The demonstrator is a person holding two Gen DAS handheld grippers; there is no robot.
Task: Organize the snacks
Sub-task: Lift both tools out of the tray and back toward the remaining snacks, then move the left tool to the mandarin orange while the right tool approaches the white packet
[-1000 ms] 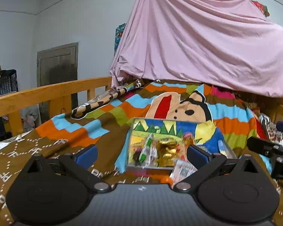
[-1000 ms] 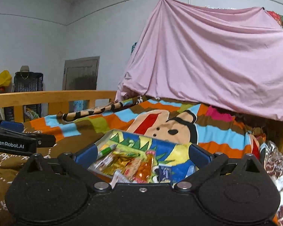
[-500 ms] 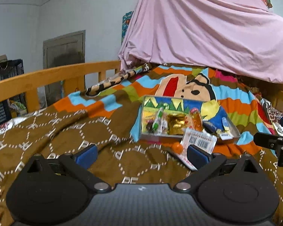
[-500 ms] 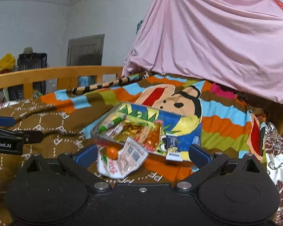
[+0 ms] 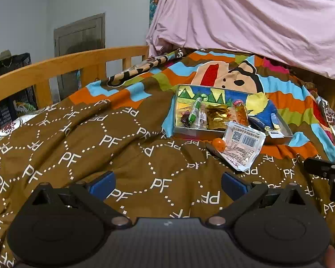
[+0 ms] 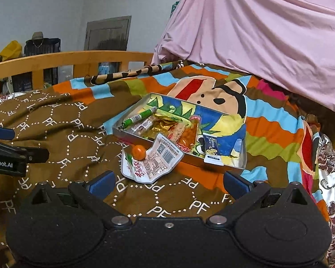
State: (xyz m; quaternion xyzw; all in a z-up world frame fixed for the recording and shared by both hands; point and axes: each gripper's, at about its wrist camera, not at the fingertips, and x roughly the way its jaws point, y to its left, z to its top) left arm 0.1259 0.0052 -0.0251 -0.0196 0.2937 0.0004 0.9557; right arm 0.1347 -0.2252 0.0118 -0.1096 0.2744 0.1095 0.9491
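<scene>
Mostly packed, by the look of it: a tin [image 6: 185,131] on the bed, already holding a green stick [image 6: 139,118], a gold wrapper [image 6: 165,122], an orange packet [image 6: 189,134] and a blue sachet [image 6: 212,151] propped at the near wall. Still outside: a white pouch [image 6: 154,163] leaning on the tin's near rim, and an orange ball [image 6: 139,152] touching both the pouch and the tin. Probably just those two left to go in, perhaps some tidying of the contents after.

Left gripper [image 5: 167,184] wide open, nothing between the blue pads, hovering low over the blanket, short of the pouch [image 5: 243,147] and ball [image 5: 218,144]. Right gripper [image 6: 167,182] likewise spread wide and empty, just short of the pouch, the tin beyond it.

Underneath, soft ground: a brown quilt [image 5: 89,147] printed with PF letters, rumpled, meeting a striped cartoon blanket [image 6: 268,125] under the tin. No firm footing, so likely some tilt in the tin. Wooden bed rail [image 5: 67,64] along the left, pink sheet [image 6: 268,33] draped behind, a grey door [image 5: 80,35] and a dark crate with a hat [image 6: 42,42] against pale walls.
</scene>
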